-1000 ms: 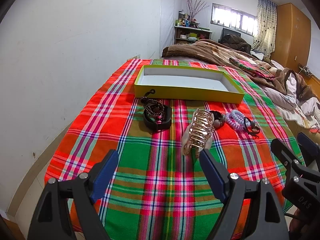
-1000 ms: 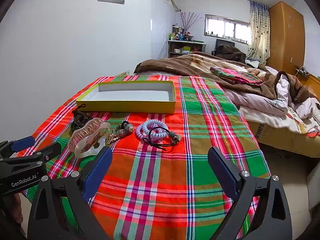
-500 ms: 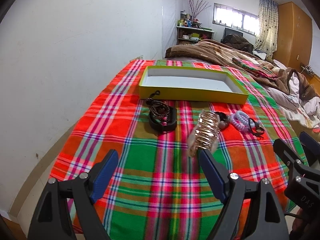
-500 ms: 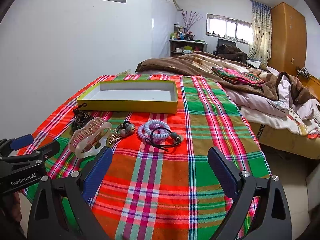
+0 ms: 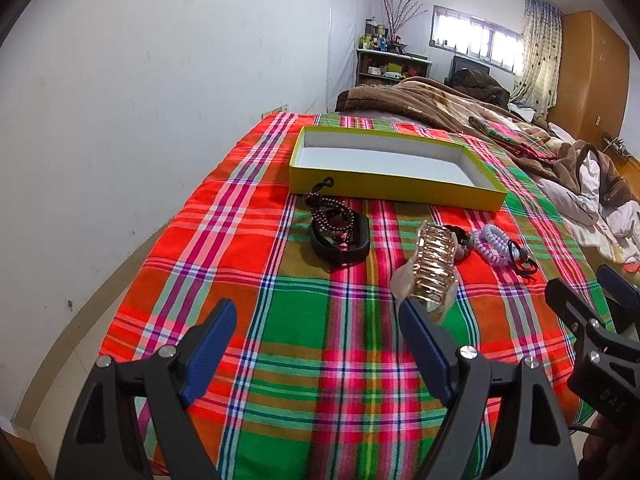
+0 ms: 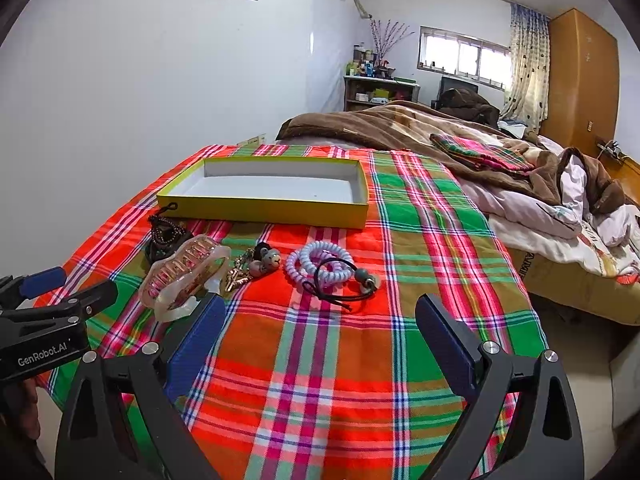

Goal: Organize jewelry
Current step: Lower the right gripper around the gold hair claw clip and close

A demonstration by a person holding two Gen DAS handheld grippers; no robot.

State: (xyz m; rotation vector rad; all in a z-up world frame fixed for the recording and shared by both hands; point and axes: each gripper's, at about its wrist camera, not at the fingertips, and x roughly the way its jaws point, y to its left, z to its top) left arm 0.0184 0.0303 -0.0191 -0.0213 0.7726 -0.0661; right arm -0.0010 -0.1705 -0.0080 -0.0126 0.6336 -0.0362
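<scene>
Both grippers hover with fingers spread wide, grasping nothing: the left gripper [image 5: 316, 328] and right gripper [image 6: 320, 316] hang over the plaid cloth's [image 6: 340, 360] near edge. Beads [image 5: 332, 216], a clear hair claw [image 5: 434, 266] and spiral hair ties [image 6: 320, 264] lie mid-cloth, just before the yellow tray [image 6: 264, 210].

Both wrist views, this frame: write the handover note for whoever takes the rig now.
Left gripper: open, empty, short of the jewelry.
Right gripper: open, empty, just short of the coils.
Shallow yellow cardboard tray: nothing inside.
On the plaid cloth before it, left to right: dark bead strand on black band, clear hair claw with gold teeth, small charm cluster, lilac spiral coils with black elastic.
Done: nothing.
Left: move every piece into the tray.
</scene>
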